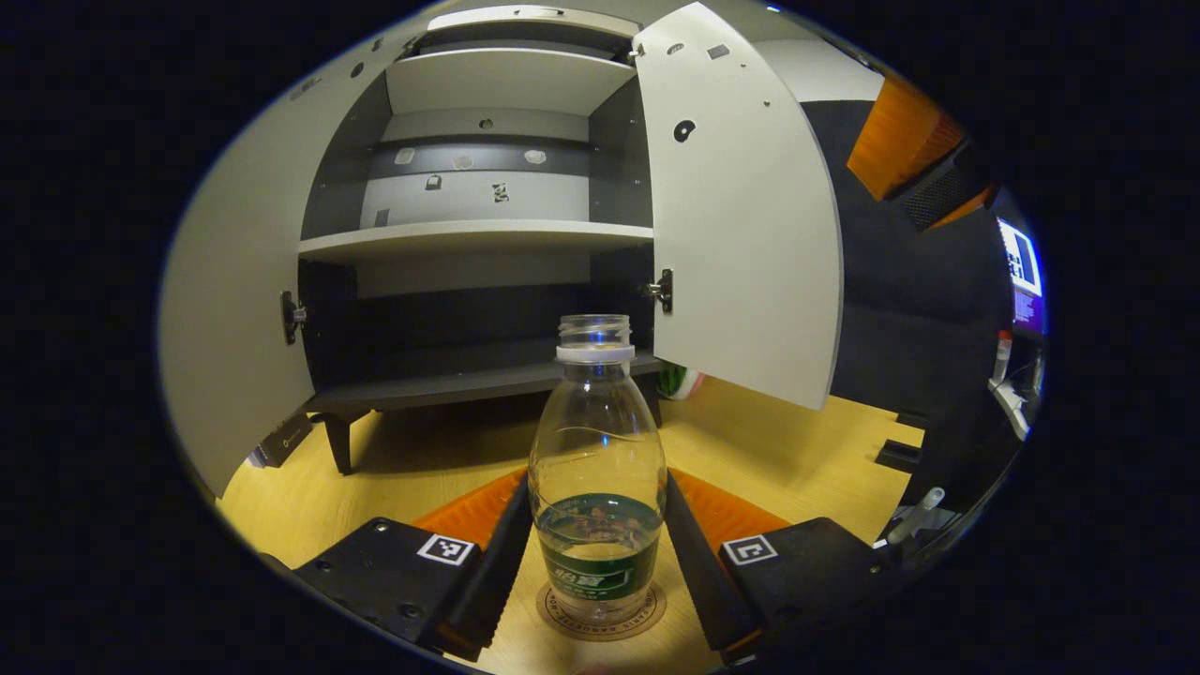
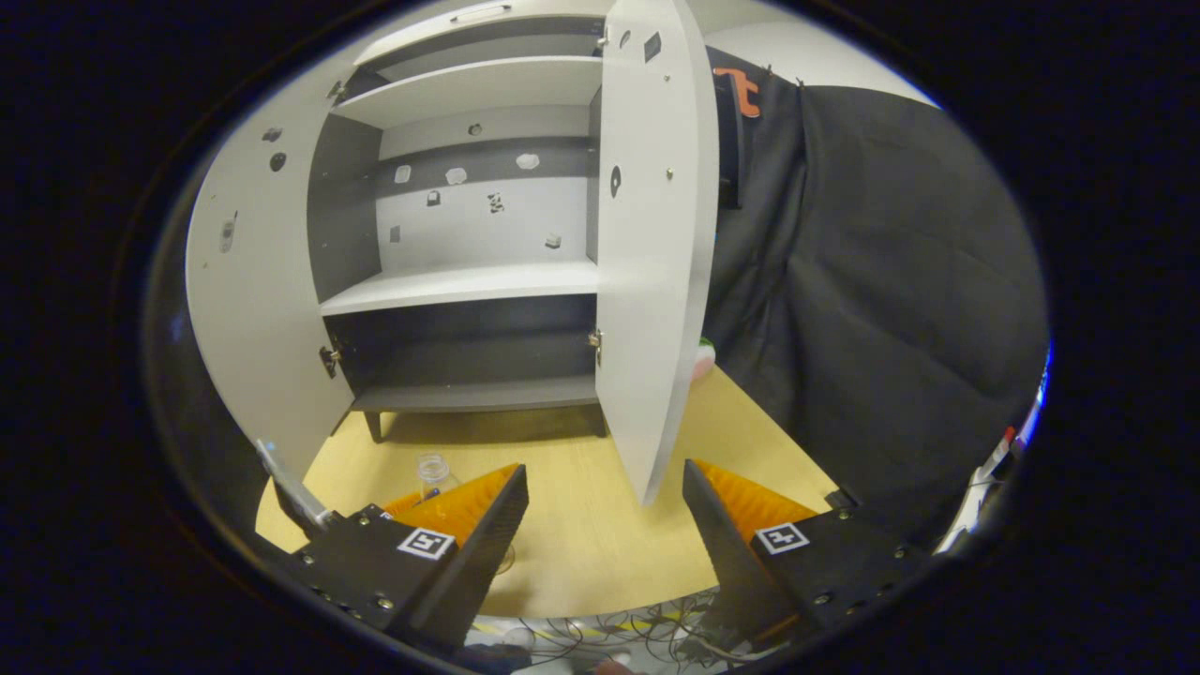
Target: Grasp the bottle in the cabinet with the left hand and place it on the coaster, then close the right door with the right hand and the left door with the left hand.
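Bottle (image 1: 596,469): upright on the coaster (image 1: 601,614), between my left tongs (image 1: 596,562), which touch it or nearly do.
Right tongs (image 2: 605,525): wide open, empty, right door (image 2: 656,244) straight ahead.

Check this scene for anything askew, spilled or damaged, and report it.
Nothing spilled or damaged. The bottle stands upright on the coaster between the left tongs, uncapped and nearly empty. Both cabinet doors, left and right, hang open. The right tongs are open.

No legible txt on bottle (image 1: 596,450) label or coaster (image 1: 601,614)
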The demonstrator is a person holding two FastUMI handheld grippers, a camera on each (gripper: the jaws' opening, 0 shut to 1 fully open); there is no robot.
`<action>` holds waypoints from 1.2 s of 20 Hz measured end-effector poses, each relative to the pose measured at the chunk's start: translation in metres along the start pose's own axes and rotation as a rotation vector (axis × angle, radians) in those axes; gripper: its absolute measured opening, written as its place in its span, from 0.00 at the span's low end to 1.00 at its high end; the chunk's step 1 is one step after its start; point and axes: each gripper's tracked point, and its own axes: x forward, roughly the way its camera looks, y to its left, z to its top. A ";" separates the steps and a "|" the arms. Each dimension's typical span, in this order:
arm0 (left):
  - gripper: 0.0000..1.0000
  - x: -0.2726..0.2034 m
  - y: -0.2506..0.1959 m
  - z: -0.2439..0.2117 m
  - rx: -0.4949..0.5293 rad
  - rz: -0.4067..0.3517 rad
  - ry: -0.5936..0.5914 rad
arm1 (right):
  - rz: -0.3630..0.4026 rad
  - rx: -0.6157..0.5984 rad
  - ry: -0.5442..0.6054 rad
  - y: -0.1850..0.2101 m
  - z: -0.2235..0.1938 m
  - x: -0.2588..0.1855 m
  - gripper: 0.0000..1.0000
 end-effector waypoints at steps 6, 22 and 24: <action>0.84 -0.007 0.003 0.003 0.007 0.025 -0.014 | 0.005 0.019 0.025 -0.001 -0.011 0.000 1.00; 0.88 -0.015 0.004 0.090 0.071 0.068 -0.130 | 0.049 0.083 -0.055 -0.020 0.017 -0.008 1.00; 0.88 -0.016 0.007 0.107 0.083 0.089 -0.147 | 0.060 0.090 -0.080 -0.024 0.027 -0.009 1.00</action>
